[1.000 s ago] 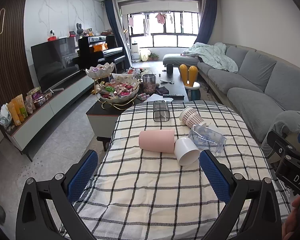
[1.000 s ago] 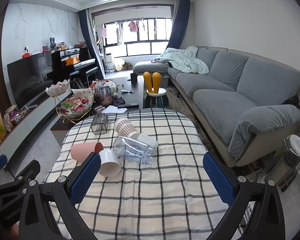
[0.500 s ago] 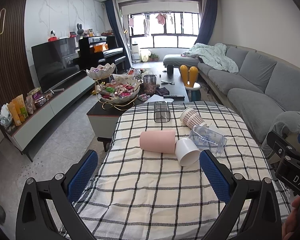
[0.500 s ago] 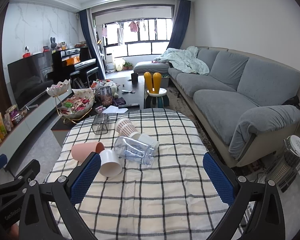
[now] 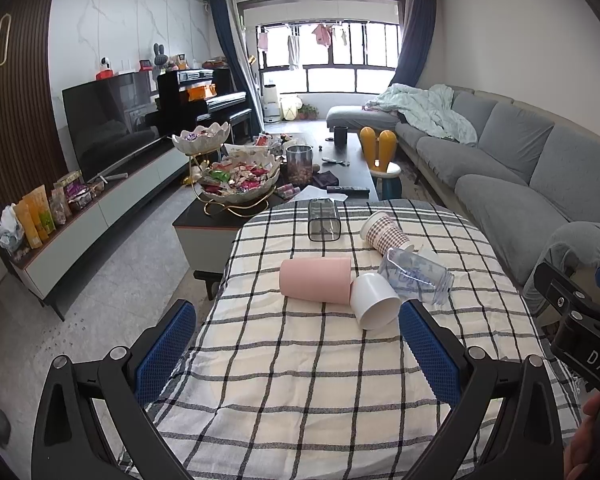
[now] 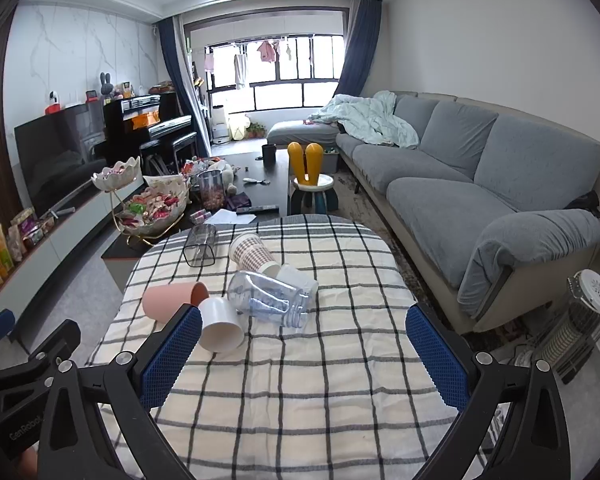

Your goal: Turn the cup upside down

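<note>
Several cups lie on their sides on a checked tablecloth (image 5: pixel 300 360): a pink cup (image 5: pixel 315 280), a white cup (image 5: pixel 375 306), a clear plastic cup with blue print (image 5: pixel 416 276), a checked paper cup (image 5: pixel 384 233) and a dark clear square cup (image 5: pixel 324 220). They also show in the right wrist view: pink cup (image 6: pixel 168 300), white cup (image 6: pixel 220 328), clear cup (image 6: pixel 268 298). My left gripper (image 5: pixel 296 352) is open and empty, short of the pink and white cups. My right gripper (image 6: pixel 304 354) is open and empty, short of the clear cup.
A coffee table (image 5: pixel 340 176) with snack bowls stands beyond the cloth-covered table. A grey sofa (image 6: pixel 480 184) runs along the right. A TV bench (image 5: pixel 80 208) is at the left. A small heater (image 6: pixel 580 320) stands on the floor at the right.
Both grippers have crept slightly forward toward the cups. The cups have not moved.
</note>
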The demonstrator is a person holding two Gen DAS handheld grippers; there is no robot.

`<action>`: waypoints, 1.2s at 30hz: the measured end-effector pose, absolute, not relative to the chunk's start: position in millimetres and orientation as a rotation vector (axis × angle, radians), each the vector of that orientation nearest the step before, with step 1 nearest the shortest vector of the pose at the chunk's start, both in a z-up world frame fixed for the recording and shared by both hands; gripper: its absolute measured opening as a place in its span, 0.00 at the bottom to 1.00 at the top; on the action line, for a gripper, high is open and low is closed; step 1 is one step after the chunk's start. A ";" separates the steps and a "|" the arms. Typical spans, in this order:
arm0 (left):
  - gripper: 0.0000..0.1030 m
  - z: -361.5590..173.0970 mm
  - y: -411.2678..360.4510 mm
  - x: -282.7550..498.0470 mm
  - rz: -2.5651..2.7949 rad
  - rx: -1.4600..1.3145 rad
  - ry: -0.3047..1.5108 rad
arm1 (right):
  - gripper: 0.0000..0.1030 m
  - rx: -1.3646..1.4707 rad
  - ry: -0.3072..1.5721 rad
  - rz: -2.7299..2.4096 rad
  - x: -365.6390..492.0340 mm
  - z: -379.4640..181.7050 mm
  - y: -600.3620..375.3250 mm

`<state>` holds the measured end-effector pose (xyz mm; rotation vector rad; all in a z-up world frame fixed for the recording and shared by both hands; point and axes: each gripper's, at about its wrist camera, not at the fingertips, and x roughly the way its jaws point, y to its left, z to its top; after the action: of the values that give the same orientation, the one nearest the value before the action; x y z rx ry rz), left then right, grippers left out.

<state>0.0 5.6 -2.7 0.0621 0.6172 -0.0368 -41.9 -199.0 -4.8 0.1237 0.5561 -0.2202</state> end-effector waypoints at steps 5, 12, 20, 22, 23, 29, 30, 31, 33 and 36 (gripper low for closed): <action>1.00 -4.7 6.5 0.5 -0.039 0.063 0.621 | 0.99 0.122 0.556 -0.222 -42.6 -4.9 -198.1; 1.00 -5.1 6.3 0.5 -0.039 0.064 0.621 | 0.99 0.123 0.558 -0.222 -41.8 -5.0 -198.7; 1.00 -5.2 6.0 0.5 -0.039 0.063 0.623 | 0.99 0.123 0.561 -0.222 -42.1 -5.0 -198.2; 1.00 -6.2 6.0 0.2 -0.039 0.063 0.624 | 0.99 0.123 0.561 -0.222 -41.5 -4.0 -199.3; 1.00 -6.1 5.7 0.1 -0.039 0.063 0.623 | 0.99 0.124 0.561 -0.222 -41.4 -3.5 -199.2; 1.00 -6.1 5.7 0.2 -0.038 0.063 0.623 | 0.99 0.125 0.565 -0.222 -41.2 -6.8 -199.0; 1.00 -6.1 5.7 0.1 -0.038 0.063 0.623 | 0.99 0.124 0.564 -0.222 -40.7 -6.2 -199.4; 1.00 -6.1 5.8 0.2 -0.039 0.064 0.623 | 0.99 0.124 0.564 -0.222 -40.6 -5.9 -199.6; 1.00 -6.4 6.0 -0.1 -0.040 0.063 0.624 | 0.99 0.123 0.564 -0.222 -41.1 -6.7 -198.8; 1.00 -6.2 5.9 0.2 -0.040 0.063 0.624 | 0.99 0.125 0.566 -0.223 -41.3 -5.7 -199.1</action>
<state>0.2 5.9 -6.2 0.0630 0.6241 -0.0397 -41.3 -199.1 -5.7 0.1254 0.5660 -0.2226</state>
